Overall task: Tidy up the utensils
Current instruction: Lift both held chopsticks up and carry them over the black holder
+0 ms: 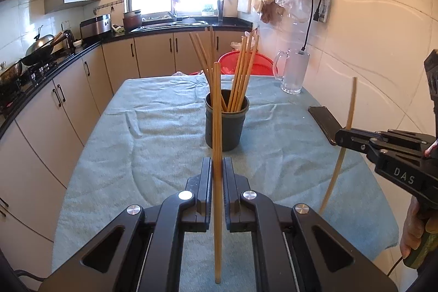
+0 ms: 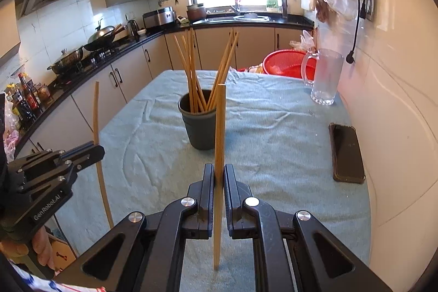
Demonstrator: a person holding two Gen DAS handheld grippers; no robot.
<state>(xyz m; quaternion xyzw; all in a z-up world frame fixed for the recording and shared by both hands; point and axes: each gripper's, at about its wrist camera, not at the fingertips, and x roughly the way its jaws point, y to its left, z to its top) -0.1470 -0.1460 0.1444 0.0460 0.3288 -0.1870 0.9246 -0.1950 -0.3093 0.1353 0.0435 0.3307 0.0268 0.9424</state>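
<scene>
Grippers both clamped on single chopsticks: left gripper point(image 1: 217, 171) pinches one chopstick point(image 1: 216, 127) upright, right gripper point(image 2: 219, 177) grips another chopstick point(image 2: 219, 127) the same way, both above the blue cloth point(image 2: 273, 127). Further back, a dark holder point(image 1: 226, 119) stands mid-table with maybe eight chopsticks point(image 1: 241, 73). Phone point(image 2: 347, 152) and glass mug point(image 2: 325, 75) sit by the wall.

Black phone point(image 2: 347, 152) near right on teal tablecloth point(image 2: 273, 127), glass mug point(image 2: 325, 77) far right, red basket point(image 2: 287, 64) behind table.
</scene>
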